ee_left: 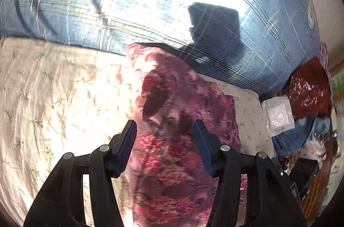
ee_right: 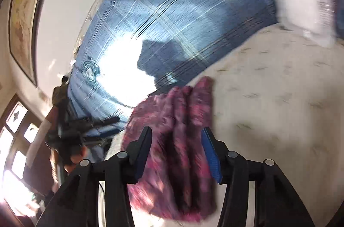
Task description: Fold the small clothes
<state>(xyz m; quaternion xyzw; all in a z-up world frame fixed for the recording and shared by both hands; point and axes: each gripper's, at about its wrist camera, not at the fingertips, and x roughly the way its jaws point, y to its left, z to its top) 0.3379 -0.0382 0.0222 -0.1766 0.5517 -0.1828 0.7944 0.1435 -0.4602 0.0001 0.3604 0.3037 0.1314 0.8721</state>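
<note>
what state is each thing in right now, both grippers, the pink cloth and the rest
left gripper: open, cloth between its fingers
right gripper: open, cloth between its fingers
pink floral cloth: bunched, not folded flat
cream sheet: spread, wrinkled
blue plaid blanket: spread out
white plastic packet: lying flat

Pink-and-maroon floral garment (ee_left: 172,124) on a cream sheet (ee_left: 53,98)
The sheet bears small sprigs; behind lies a blue blanket (ee_left: 129,1) with pale plaid lines; gripper fingers (ee_left: 129,141) are black, blue-padded
</note>
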